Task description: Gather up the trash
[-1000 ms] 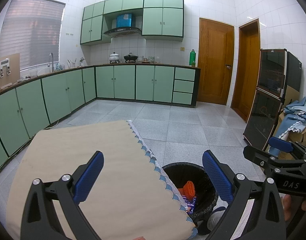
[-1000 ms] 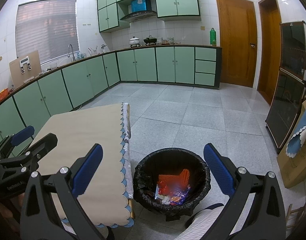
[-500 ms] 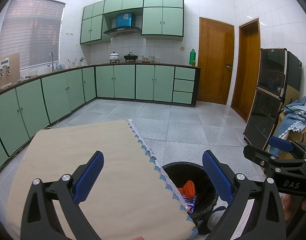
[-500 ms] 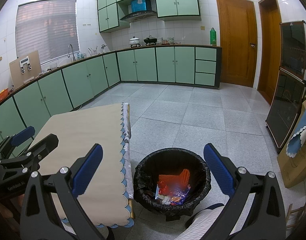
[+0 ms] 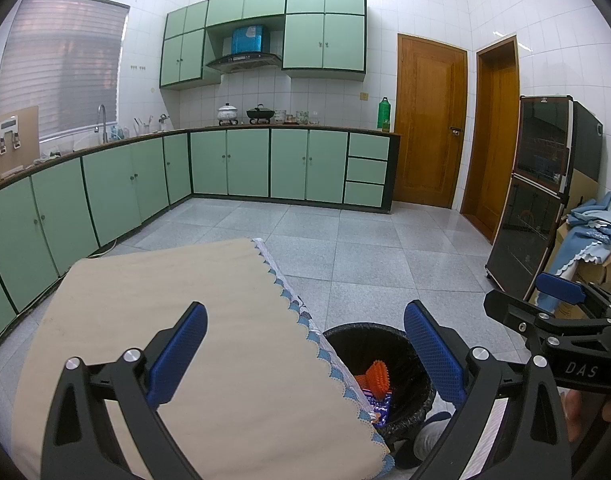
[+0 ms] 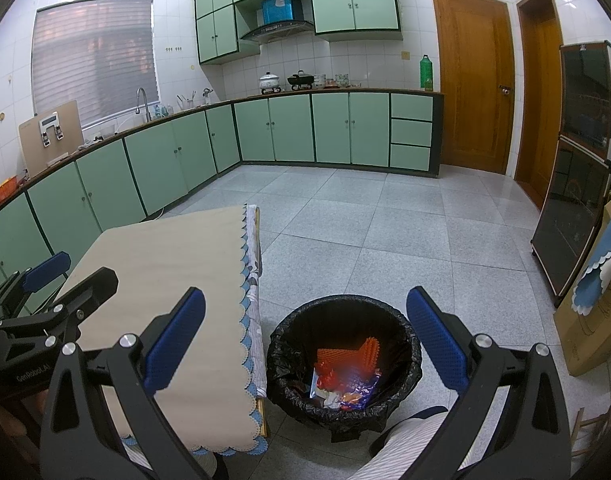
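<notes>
Trash [image 6: 345, 376] lies inside the black-lined bin [image 6: 343, 308] on the floor, just beside the table [image 6: 177, 248]. The right gripper [image 6: 305, 334] above it and the left gripper [image 5: 305, 346] over the table edge both gape wide, holding nothing.

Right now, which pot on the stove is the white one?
The left pot, white with a lid, nearest the sink. The one right of it is black. Both sit under the range hood.

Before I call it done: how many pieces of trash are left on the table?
0. The tablecloth shows none; wrappers and an orange piece lie in the bin. The table's near edge is hidden behind both open claws.
</notes>
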{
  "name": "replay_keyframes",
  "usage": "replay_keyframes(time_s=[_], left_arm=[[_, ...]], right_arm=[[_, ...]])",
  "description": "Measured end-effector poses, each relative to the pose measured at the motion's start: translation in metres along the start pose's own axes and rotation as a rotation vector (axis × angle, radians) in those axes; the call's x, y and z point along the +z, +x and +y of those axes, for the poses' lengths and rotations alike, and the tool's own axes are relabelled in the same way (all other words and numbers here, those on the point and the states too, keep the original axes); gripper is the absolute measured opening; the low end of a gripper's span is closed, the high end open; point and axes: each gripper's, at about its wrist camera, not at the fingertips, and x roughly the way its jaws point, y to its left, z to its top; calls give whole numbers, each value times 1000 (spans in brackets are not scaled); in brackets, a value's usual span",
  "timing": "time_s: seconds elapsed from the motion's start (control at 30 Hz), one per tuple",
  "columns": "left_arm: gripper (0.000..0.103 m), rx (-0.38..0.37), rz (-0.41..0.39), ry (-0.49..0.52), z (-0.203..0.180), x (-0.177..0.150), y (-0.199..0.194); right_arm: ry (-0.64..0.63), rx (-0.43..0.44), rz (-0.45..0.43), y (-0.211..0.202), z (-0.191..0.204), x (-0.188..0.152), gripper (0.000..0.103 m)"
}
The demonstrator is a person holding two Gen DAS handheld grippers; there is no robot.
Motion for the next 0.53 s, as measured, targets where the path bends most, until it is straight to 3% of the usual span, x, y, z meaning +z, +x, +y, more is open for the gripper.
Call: replay_keyframes(time_s=[0.53], left_arm=[[97,1,8,-5,0,-4,3]], right_arm=[[1,0,3,0,-2,0,98]])
